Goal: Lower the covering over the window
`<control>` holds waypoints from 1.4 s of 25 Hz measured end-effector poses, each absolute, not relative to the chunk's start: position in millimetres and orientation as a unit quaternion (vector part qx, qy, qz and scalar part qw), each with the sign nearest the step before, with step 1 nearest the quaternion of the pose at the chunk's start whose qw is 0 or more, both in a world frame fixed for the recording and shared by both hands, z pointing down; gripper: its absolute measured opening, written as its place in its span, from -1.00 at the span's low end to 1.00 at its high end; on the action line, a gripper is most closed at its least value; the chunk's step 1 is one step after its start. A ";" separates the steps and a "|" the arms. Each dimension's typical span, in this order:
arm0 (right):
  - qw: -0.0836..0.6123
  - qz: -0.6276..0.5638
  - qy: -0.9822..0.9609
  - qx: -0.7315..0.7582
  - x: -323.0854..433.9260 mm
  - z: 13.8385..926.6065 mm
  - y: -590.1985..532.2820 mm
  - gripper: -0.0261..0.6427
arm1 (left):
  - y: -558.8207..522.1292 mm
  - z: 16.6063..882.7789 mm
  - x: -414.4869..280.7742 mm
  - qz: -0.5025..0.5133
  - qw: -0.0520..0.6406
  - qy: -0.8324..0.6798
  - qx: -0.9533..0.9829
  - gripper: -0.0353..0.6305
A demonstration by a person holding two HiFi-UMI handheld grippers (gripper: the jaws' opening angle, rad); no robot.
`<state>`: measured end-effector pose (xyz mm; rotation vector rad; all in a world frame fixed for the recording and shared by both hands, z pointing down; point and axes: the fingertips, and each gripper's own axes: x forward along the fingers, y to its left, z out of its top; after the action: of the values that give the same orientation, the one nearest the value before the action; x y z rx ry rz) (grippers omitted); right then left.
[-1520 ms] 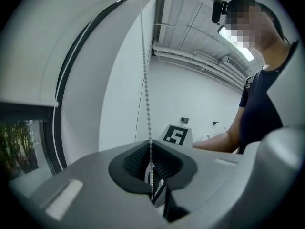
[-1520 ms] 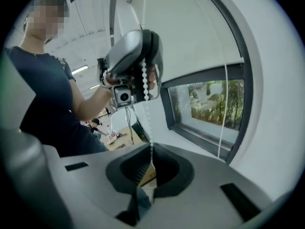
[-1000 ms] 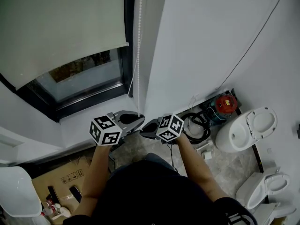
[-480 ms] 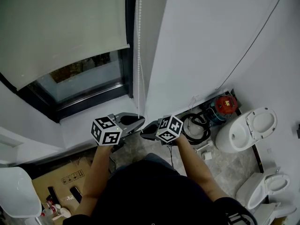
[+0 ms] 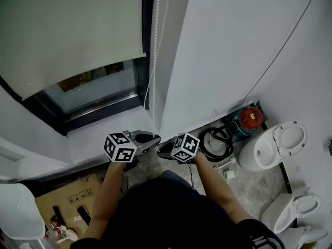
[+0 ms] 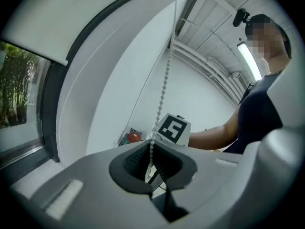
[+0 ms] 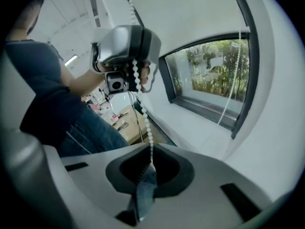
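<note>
Roller blind (image 5: 67, 32) hangs over the upper part of the window, its bottom edge stopping above a strip of bare glass (image 5: 93, 90) and the white sill (image 5: 104, 134). At the blind's right side a white bead chain (image 5: 154, 51) runs down along the dark window frame to the two grippers, which are held close together just in front of the sill.

The left gripper (image 6: 151, 163) has its jaws pressed together on the bead chain, and the beads run up from between the ribbed pads towards the ceiling. The right gripper (image 7: 145, 168) sits just beside it and is likewise closed on the chain, which enters its pads from above. In the right gripper view a second strand of the chain hangs loose by the window frame.

On the floor to the right stand a white toilet (image 5: 272, 144) and a red device (image 5: 249, 117) among coiled black hoses. A cardboard box (image 5: 67, 196) lies at lower left.
</note>
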<state>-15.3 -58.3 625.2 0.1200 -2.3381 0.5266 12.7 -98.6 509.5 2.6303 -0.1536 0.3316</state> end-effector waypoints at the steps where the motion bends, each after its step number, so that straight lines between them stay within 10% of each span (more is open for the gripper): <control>1: 0.359 0.202 -0.910 0.052 -16.4 624.9 -59.3 -0.86 | -98.5 508.8 12.7 0.118 0.242 -0.057 0.961 -0.84; 8: 0.400 0.135 -0.903 0.081 -4.6 623.4 -63.9 -0.86 | -103.5 509.7 8.8 0.114 0.242 -0.074 0.961 -0.85; 21: 0.124 -0.005 -0.916 0.382 45.9 404.3 -146.3 -0.78 | -128.1 512.3 -7.2 0.095 0.233 -0.143 0.957 -0.85; 35: 0.079 -0.026 -0.877 0.473 61.7 358.7 -146.1 -0.89 | -150.3 499.5 -22.4 0.030 0.159 -0.285 0.945 -0.81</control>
<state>61.7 -146.1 358.7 1.4145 -2.6259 -0.0775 -22.4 -150.3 499.5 2.7010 -0.8137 0.0866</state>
